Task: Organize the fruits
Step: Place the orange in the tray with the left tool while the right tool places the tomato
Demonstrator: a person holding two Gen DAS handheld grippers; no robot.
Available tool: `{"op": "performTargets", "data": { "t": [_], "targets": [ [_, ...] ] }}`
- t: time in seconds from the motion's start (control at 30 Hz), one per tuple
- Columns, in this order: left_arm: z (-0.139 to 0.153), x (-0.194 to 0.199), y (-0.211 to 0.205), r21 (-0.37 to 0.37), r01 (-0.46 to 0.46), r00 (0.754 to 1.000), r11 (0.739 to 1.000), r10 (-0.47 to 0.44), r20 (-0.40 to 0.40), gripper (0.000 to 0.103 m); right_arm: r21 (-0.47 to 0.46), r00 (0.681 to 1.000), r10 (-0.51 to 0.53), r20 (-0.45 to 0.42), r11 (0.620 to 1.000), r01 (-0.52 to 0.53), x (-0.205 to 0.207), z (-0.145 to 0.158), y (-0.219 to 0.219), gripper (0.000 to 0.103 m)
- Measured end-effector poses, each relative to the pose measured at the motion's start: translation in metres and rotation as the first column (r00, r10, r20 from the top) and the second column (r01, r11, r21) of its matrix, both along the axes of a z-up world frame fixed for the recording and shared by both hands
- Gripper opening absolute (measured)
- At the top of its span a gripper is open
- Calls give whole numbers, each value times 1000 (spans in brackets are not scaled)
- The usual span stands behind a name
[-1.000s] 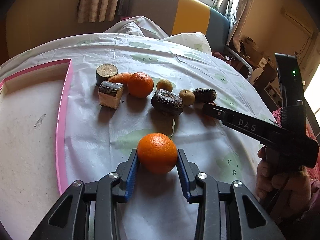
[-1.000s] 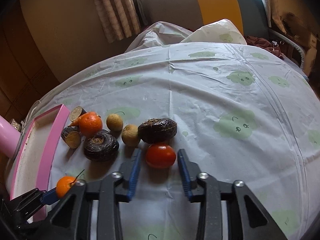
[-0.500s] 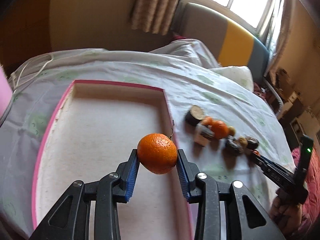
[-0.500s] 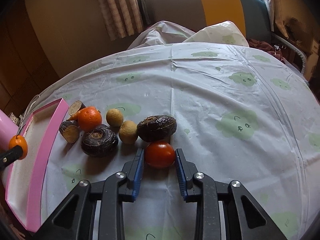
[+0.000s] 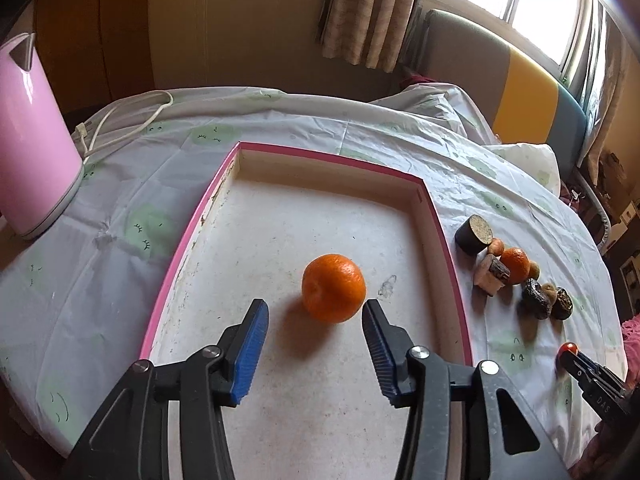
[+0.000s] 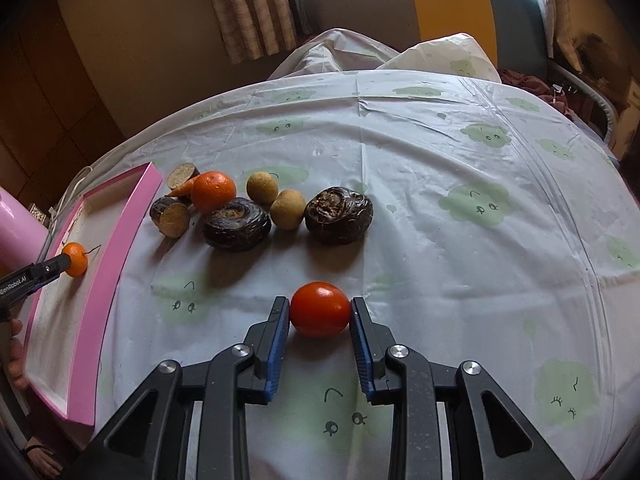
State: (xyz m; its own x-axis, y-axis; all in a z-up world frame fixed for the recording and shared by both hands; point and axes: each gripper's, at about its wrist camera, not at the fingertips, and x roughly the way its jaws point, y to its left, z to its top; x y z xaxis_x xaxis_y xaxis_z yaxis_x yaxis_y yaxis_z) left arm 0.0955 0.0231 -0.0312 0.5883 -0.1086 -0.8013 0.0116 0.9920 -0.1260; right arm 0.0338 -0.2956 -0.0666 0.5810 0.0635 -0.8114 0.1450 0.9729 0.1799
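Note:
An orange [image 5: 333, 288] lies on the floor of the pink-rimmed tray [image 5: 444, 236]. My left gripper [image 5: 316, 322] is open just behind it, jaws wide on either side, not touching. My right gripper [image 6: 319, 312] is shut on a red tomato [image 6: 320, 309] and holds it above the tablecloth, clear of the pile. On the cloth lie a second orange [image 6: 213, 192], a carrot [image 6: 182, 189], two small tan fruits [image 6: 262, 188], two dark wrinkled fruits [image 6: 338, 220] and cut dark pieces [image 6: 171, 217]. The tomato also shows in the left wrist view [image 5: 568, 348].
A pink kettle [image 5: 30, 140] with a white cord [image 5: 120, 120] stands left of the tray. The tray also shows in the right wrist view [image 6: 116, 248], with the orange [image 6: 75, 265] in it. A sofa [image 6: 440, 12] is beyond the table.
My left gripper carried the orange from the cloth over the tray, then opened; the orange now lies on the tray floor. My right gripper closed on the tomato and drew it back from the pile.

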Motion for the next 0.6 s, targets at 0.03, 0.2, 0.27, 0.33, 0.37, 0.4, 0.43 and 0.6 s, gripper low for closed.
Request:
{"op": "performTargets", "data": {
  "t": [0.03, 0.2, 0.27, 0.33, 0.37, 0.4, 0.43, 0.6],
  "targets": [
    [2, -4, 2, -1, -5, 1000, 1000, 5, 12, 49, -3, 1000, 10, 2, 1000, -10, -1, 1, 3, 31],
    [9, -22, 10, -19, -12, 999, 1000, 13, 33, 49, 14, 997, 67, 24, 998, -67, -1, 12, 26, 31],
    [12, -28, 13, -18, -20, 999, 1000, 21, 37, 49, 20, 993, 108, 45, 994, -109, 0, 20, 41, 31],
    [13, -33, 17, -29, -23, 999, 999, 24, 35, 49, 19, 985, 159, 64, 987, -160, 4, 28, 58, 31],
    [13, -36, 20, -35, -27, 999, 999, 29, 35, 49, 22, 980, 187, 73, 982, -189, 6, 32, 68, 31],
    [13, -38, 21, -38, -33, 999, 999, 35, 34, 49, 26, 973, 216, 81, 976, -218, 8, 36, 78, 31],
    [13, -40, 23, -41, -37, 999, 998, 39, 32, 49, 28, 966, 245, 89, 968, -248, 11, 40, 88, 31],
    [13, -49, 30, -49, -47, 998, 998, 49, 30, 49, 23, 923, 369, 106, 928, -373, 26, 52, 139, 31]
  ]
}}
